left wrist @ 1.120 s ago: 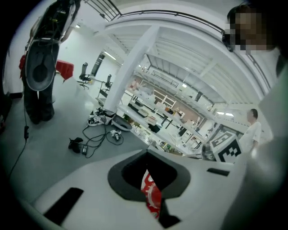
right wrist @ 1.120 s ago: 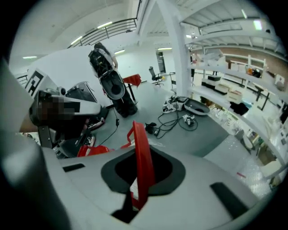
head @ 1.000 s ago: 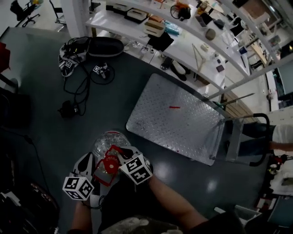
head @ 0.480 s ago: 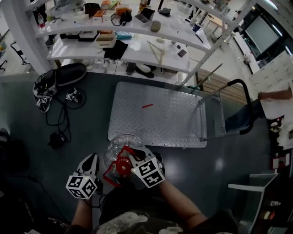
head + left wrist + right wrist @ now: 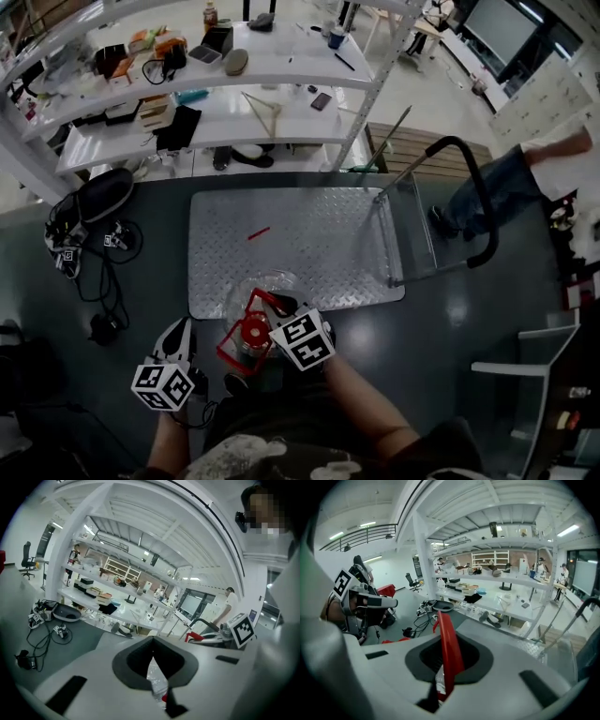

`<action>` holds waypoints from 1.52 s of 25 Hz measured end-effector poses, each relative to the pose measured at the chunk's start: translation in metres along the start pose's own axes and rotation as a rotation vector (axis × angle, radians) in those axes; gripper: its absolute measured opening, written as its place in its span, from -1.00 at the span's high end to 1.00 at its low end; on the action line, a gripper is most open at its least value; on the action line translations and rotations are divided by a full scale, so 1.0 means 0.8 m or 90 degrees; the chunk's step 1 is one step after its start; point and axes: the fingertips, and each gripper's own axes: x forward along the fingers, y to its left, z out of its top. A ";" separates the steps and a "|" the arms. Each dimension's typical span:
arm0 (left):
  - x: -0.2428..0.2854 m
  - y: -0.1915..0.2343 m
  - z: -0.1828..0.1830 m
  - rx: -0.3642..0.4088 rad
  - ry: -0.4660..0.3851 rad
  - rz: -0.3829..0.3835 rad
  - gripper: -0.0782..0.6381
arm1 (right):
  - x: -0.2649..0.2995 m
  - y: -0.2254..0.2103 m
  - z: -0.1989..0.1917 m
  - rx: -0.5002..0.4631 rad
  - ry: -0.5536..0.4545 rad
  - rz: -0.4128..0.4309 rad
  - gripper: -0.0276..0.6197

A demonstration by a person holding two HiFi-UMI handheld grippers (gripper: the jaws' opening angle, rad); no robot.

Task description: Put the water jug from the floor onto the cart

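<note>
The water jug (image 5: 269,291), clear with a red cap and a red carrying handle (image 5: 246,330), hangs over the near edge of the cart's steel deck (image 5: 319,234). My right gripper (image 5: 274,325) is shut on that red handle (image 5: 447,639), which stands up between its jaws in the right gripper view. My left gripper (image 5: 180,330) is just left of the jug, apart from it in the head view. Its jaws (image 5: 152,656) look shut; a bit of crinkled clear plastic shows in the slit below the tips. The right gripper's marker cube (image 5: 242,628) shows in the left gripper view.
The cart's black push handle (image 5: 469,183) rises at its right end, with a person (image 5: 506,173) standing beyond it. A small red item (image 5: 258,232) lies on the deck. White cluttered shelves (image 5: 234,103) stand behind the cart. Cables and a bag (image 5: 94,202) lie at left.
Both grippers and the jug have travelled from the floor beside the cart to the cart's near edge, and the jug has risen. The right gripper's hold on the handle is unchanged.
</note>
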 end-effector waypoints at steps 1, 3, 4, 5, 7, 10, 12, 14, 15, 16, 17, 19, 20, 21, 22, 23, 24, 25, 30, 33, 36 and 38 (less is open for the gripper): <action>0.017 -0.013 0.002 0.003 0.003 0.001 0.76 | -0.001 -0.020 -0.001 0.001 0.002 0.003 0.90; 0.049 -0.037 0.007 0.009 0.008 0.006 0.76 | -0.002 -0.057 -0.003 -0.004 0.009 0.012 0.90; 0.065 -0.047 0.009 0.012 0.010 0.010 0.76 | -0.001 -0.073 -0.004 -0.008 0.013 0.019 0.90; 0.079 -0.057 0.012 0.016 0.012 0.014 0.76 | 0.001 -0.089 -0.004 -0.013 0.018 0.024 0.90; 0.106 -0.074 0.020 0.027 0.014 0.021 0.76 | 0.007 -0.117 -0.004 -0.016 0.024 0.030 0.90; 0.144 -0.099 0.028 0.034 0.010 0.025 0.76 | 0.015 -0.161 -0.008 -0.011 0.025 0.035 0.90; 0.166 -0.110 0.036 0.028 0.009 0.024 0.76 | 0.026 -0.186 -0.009 0.000 0.020 0.037 0.90; 0.182 -0.115 0.040 0.023 0.016 0.021 0.76 | 0.038 -0.205 -0.010 0.024 0.018 0.043 0.90; 0.190 -0.116 0.041 0.023 0.021 0.021 0.76 | 0.044 -0.213 -0.012 0.036 0.018 0.046 0.90; 0.198 -0.117 0.041 0.028 0.027 0.020 0.76 | 0.051 -0.223 -0.014 0.045 0.019 0.046 0.90; 0.207 -0.117 0.041 0.035 0.034 0.017 0.76 | 0.058 -0.234 -0.015 0.051 0.020 0.044 0.90; 0.227 -0.115 0.043 0.048 0.046 0.006 0.76 | 0.073 -0.257 -0.015 0.063 0.025 0.039 0.90; 0.237 -0.113 0.045 0.051 0.050 0.000 0.76 | 0.080 -0.268 -0.015 0.071 0.031 0.036 0.90; 0.247 -0.110 0.048 0.051 0.054 -0.006 0.76 | 0.087 -0.280 -0.017 0.080 0.039 0.032 0.90; 0.257 -0.105 0.052 0.049 0.055 -0.009 0.76 | 0.095 -0.292 -0.020 0.089 0.049 0.026 0.90; 0.266 -0.101 0.058 0.046 0.055 -0.012 0.76 | 0.101 -0.304 -0.022 0.098 0.056 0.021 0.90; 0.274 -0.095 0.064 0.045 0.054 -0.014 0.76 | 0.108 -0.316 -0.022 0.110 0.059 0.017 0.90; 0.283 -0.091 0.071 0.045 0.054 -0.016 0.76 | 0.113 -0.327 -0.021 0.125 0.056 0.015 0.90; 0.320 -0.063 0.098 0.049 0.056 -0.027 0.76 | 0.135 -0.386 -0.008 0.159 0.053 -0.031 0.90; 0.336 -0.052 0.105 0.045 0.062 -0.034 0.76 | 0.139 -0.419 -0.013 0.171 0.059 -0.066 0.90; 0.348 -0.047 0.106 0.047 0.074 -0.045 0.76 | 0.136 -0.444 -0.019 0.185 0.062 -0.094 0.90; 0.354 -0.046 0.105 0.046 0.081 -0.055 0.76 | 0.133 -0.454 -0.025 0.193 0.064 -0.111 0.90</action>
